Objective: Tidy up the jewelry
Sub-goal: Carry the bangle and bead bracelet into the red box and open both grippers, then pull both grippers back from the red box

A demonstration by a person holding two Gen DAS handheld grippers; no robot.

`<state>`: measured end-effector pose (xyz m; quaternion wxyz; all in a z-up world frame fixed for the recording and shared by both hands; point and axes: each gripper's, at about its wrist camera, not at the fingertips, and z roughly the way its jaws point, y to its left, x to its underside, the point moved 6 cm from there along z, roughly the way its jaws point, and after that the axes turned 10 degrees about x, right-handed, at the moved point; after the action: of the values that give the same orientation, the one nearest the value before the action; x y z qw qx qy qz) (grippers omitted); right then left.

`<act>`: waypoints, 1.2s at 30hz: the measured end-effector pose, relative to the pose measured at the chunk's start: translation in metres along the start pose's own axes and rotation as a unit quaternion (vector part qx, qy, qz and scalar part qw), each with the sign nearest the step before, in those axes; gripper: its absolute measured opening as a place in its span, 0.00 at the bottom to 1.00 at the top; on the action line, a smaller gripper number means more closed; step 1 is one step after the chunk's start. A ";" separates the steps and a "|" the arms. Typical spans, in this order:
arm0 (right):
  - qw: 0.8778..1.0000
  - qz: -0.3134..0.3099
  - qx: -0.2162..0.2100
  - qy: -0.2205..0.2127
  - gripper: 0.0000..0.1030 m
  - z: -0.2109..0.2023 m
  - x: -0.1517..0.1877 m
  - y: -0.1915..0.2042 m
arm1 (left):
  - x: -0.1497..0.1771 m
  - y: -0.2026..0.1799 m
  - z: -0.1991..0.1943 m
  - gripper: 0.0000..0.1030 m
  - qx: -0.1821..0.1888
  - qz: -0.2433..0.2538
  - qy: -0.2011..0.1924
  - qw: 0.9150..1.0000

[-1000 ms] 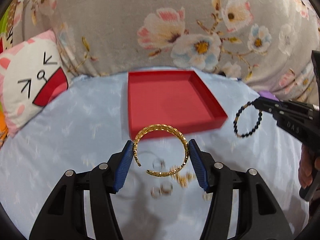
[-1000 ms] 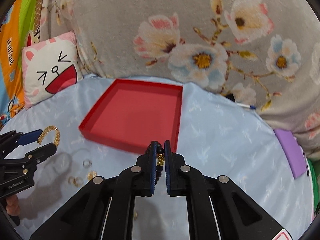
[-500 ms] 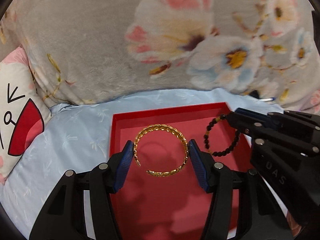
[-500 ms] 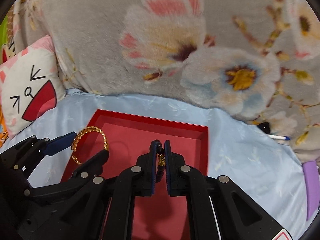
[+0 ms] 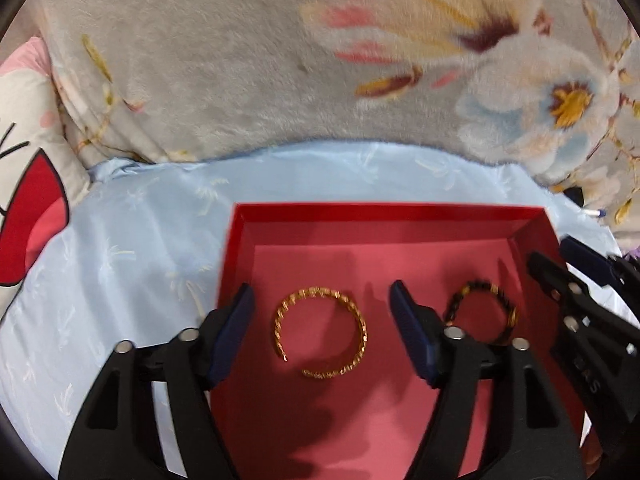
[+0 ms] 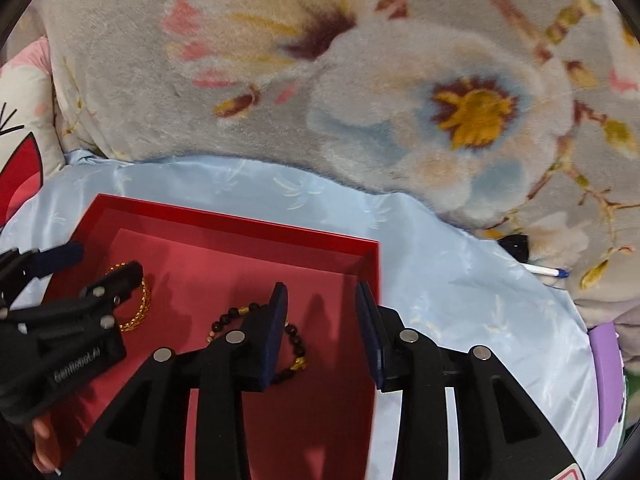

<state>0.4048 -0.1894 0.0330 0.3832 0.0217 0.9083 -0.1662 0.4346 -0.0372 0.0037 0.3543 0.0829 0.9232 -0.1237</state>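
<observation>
Both bracelets now lie loose in the red tray [image 5: 384,216]: gold cuff [image 5: 320,332] between the left gripper's [image 5: 322,336] wide-parted fingers, bead bracelet [image 6: 256,340] beside the right gripper [image 6: 322,328], whose fingers have just been opening, holding nothing. Risk: a withdrawing finger snags a bracelet and drags it out.

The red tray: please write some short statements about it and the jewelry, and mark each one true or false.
1. The gold bangle lies inside the red tray. True.
2. The left gripper pinches the bangle. False: its jaws have just opened and stand clear of it.
3. The bead bracelet lies on the blue cloth. False: it lies in the tray.
4. The right gripper is open. True.
</observation>
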 end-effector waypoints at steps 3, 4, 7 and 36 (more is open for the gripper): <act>1.000 0.012 -0.014 -0.022 0.34 -0.029 0.016 -0.013 | 0.001 -0.003 -0.026 0.74 0.006 0.007 -0.034 0.999; 0.999 0.014 -0.022 -0.027 0.37 -0.039 0.023 -0.016 | 0.003 -0.004 -0.036 0.75 0.008 0.009 -0.042 0.999; 0.998 0.021 -0.057 -0.032 0.39 -0.071 0.055 -0.025 | 0.018 -0.008 -0.072 0.83 0.018 0.020 -0.064 0.998; 0.988 -0.004 -0.154 0.015 0.39 -0.171 0.268 0.003 | 0.268 -0.020 -0.187 0.88 0.046 0.064 -0.007 0.997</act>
<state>0.0989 -0.1561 -0.0448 0.3677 -0.0385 0.9288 -0.0256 0.1146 0.0144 -0.0393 0.3640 0.1573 0.9067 -0.1438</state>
